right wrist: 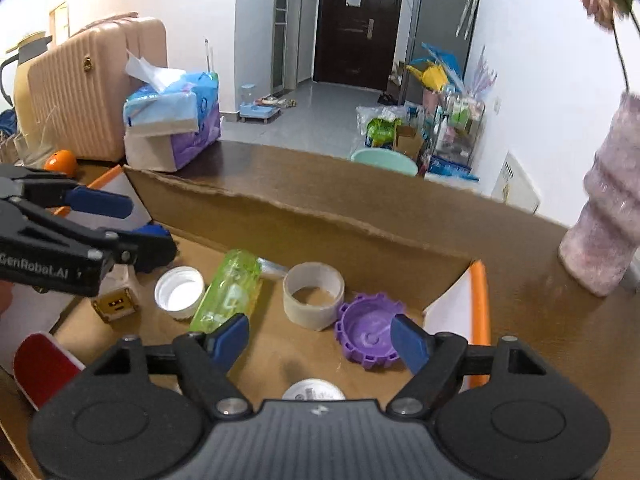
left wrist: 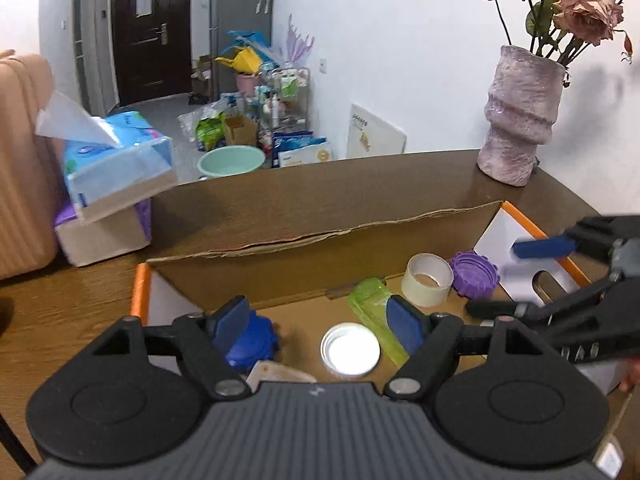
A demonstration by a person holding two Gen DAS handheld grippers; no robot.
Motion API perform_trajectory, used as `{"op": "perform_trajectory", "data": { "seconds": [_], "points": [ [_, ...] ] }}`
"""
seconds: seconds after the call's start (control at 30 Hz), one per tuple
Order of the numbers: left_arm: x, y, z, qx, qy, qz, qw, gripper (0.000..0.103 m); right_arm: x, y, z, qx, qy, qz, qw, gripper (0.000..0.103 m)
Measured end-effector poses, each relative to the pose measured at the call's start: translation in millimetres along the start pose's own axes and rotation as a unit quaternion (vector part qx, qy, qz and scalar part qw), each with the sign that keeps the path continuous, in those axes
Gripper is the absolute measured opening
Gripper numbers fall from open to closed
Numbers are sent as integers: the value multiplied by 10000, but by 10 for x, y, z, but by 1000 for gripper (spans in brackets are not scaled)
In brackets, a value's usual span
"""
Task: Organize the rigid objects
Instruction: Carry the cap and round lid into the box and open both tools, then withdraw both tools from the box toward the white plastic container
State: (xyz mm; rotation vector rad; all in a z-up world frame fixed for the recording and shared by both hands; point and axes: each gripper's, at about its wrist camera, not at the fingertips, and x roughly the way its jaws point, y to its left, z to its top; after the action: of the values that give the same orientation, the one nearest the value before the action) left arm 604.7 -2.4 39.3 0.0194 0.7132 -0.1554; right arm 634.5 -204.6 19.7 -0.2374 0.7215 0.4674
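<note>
Left wrist view: left gripper [left wrist: 324,320] poised over an open cardboard box [left wrist: 320,220], jaws spread wide, nothing clamped. Just ahead of the pads, a white cap [left wrist: 350,354], round, smooth plastic, hollow side up. Behind the left pad, a blue cap [left wrist: 254,340], ridged around the edge. Beside the right pad, a green bottle [left wrist: 372,308], clear plastic, lying on its side. Farther back, a tape roll [left wrist: 427,280] standing on its rim, touching or nearly touching a purple cap [left wrist: 475,274] with a toothed edge. Right gripper [left wrist: 532,280] reaching in from the right, jaws apart, empty.

Right wrist view: right gripper [right wrist: 320,342] over the same box [right wrist: 304,216], jaws wide, holding nothing. Purple cap [right wrist: 368,336] partly behind the right pad, hollow up, hard and knobbly. Tape roll [right wrist: 314,294] and green bottle [right wrist: 226,292] beyond the left pad. White cap [right wrist: 180,292] near the left gripper [right wrist: 132,224], also open-jawed. Small yellow block [right wrist: 116,306] and a red flat piece [right wrist: 48,368] at the box's left end.

Probably a pause between placements: everything rigid already in the box, both tools empty. Next likely a fresh pick, or a tidy-up inside; calls for centring the jaws on one piece before closing.
</note>
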Motion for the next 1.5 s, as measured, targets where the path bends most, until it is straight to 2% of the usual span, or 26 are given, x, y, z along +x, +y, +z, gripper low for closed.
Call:
{"op": "perform_trajectory", "data": {
  "seconds": [0.07, 0.13, 0.3, 0.43, 0.5, 0.6, 0.7, 0.87, 1.1, 1.23, 1.33, 1.5],
  "points": [
    [-203, -25, 20, -21, -3, 15, 10000, 78, -193, -9, 63, 121, -161, -145, 9997, 77],
    [-469, -37, 42, 36, -104, 81, 9999, 78, -439, -9, 114, 194, -292, -45, 9994, 78],
    [-1241, -25, 14, -65, -395, 244, 9989, 84, -1159, 120, 131, -85, -521, -267, 9982, 82],
    [-1815, -79, -257, 81, -518, 365, 9980, 88, -1744, 204, -28, -240, -610, -350, 9972, 89],
    [-2064, -101, -418, 43, -613, 425, 9972, 95, -1943, 247, -135, -241, -617, -372, 9971, 90],
    [-2395, -163, -670, -81, -707, 519, 9961, 95, -2186, 315, -355, -84, -625, -345, 9974, 90],
    [-2703, -259, -917, -163, -942, 584, 9937, 95, -2436, 408, -618, 135, -864, -175, 9960, 90],
    [-3041, -452, -1322, -185, -1298, 677, 9890, 96, -2742, 660, -1047, 432, -1298, -14, 9906, 90],
    [-3318, -656, -1889, -424, -1634, 643, 9835, 100, -3026, 956, -1660, 708, -1817, -172, 9807, 90],
    [-3362, -774, -2190, -321, -1825, 738, 9799, 101, -3117, 1070, -1951, 743, -1970, -388, 9768, 90],
    [-3435, -852, -2417, -257, -2106, 821, 9738, 102, -3226, 1158, -2189, 724, -2190, -393, 9722, 91],
    [-3555, -942, -2850, -520, -2260, 815, 9693, 103, -3315, 1362, -2671, 697, -2373, -557, 9673, 94]
  ]
}}
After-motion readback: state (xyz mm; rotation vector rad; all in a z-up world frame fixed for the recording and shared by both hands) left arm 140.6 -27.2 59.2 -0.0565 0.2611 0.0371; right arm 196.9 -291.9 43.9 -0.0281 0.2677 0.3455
